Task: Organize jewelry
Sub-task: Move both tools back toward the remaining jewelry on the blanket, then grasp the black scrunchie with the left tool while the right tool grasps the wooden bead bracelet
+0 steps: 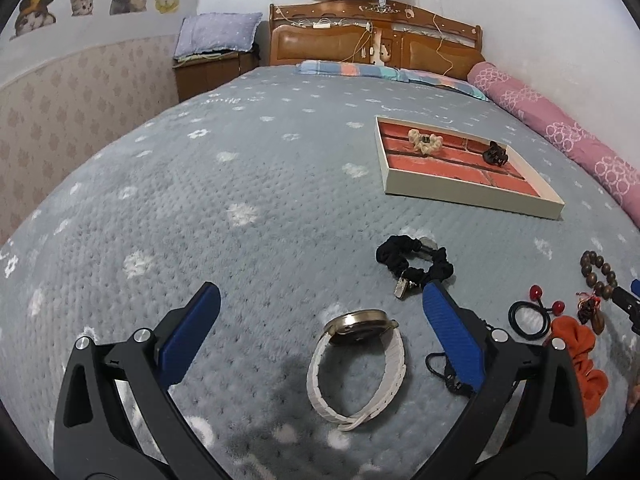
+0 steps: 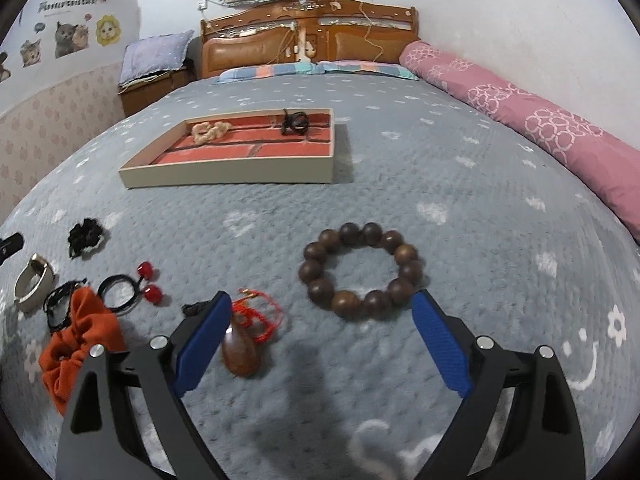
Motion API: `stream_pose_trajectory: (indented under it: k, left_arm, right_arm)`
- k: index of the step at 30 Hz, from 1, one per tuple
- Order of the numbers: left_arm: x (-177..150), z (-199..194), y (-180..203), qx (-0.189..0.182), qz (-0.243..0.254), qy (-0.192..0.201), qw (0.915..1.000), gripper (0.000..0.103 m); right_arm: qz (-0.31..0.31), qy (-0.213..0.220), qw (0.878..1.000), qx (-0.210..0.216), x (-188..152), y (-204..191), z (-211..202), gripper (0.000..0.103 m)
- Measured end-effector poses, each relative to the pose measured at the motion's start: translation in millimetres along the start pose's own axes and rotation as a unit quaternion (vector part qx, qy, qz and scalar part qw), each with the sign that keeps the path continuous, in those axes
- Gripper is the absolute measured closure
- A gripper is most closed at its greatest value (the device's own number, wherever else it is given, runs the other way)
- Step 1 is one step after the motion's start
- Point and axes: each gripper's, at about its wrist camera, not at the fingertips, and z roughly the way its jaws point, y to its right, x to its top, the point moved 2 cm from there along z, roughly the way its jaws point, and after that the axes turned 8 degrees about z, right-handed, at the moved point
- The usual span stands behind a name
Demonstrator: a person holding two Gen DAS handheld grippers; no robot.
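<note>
A white-strapped wristwatch (image 1: 358, 364) with a round brass-toned case lies on the nubby grey-blue bedspread (image 1: 200, 208), between the widely spread blue-padded fingers of the left gripper (image 1: 320, 316), touching neither. At about 1 o'clock from the watch sits a crinkled black scrunchie (image 1: 416, 260) with a metal clip; farther out at 1 o'clock rests the shallow cream-walled tray (image 1: 460, 194), its floor printed like red brick, holding a cream fabric hair tie (image 1: 424, 141) and a black claw clip (image 1: 495, 153). At 3 o'clock lie a thin black elastic with two red balls (image 1: 528, 316) and a ruffled orange scrunchie (image 1: 580, 356).

The right gripper (image 2: 320, 316) is likewise spread wide, low over the bedspread. A bracelet of large, glossy, round dark wooden beads (image 2: 360, 266) lies just ahead of its fingertips, at 12 to 1 o'clock. Beside the left finger rests a smooth reddish-brown teardrop pendant (image 2: 240, 354) on a red cord.
</note>
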Motion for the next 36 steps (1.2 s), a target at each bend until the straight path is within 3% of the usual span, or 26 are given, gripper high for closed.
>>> stream_pose_trajectory:
  k: [8,15,21,31,36]
  left_arm:
    - [10,16,-10,-0.011,-0.023,-0.012,0.9996,0.005]
    - [24,33,9,-0.031,-0.020,-0.027,0.9989,0.006]
    - [30,57,30,-0.045,-0.014,-0.064,0.9968,0.008]
    - [29,103,45,-0.049,-0.014,-0.133,0.9898,0.035]
    - [28,117,50,-0.040,-0.006,-0.146,0.9885,0.041]
  right_arm:
    - [0.016,-0.010,0.999,-0.030,13,23,20,0.027]
    - [0.013,-0.017,0.998,-0.058,25,41,35,0.035]
    - [0.016,-0.048,0.997,-0.064,28,52,58,0.046]
    - [0.019,-0.074,0.995,-0.057,30,54,77,0.053]
    - [0.020,-0.077,0.996,-0.046,30,53,79,0.060]
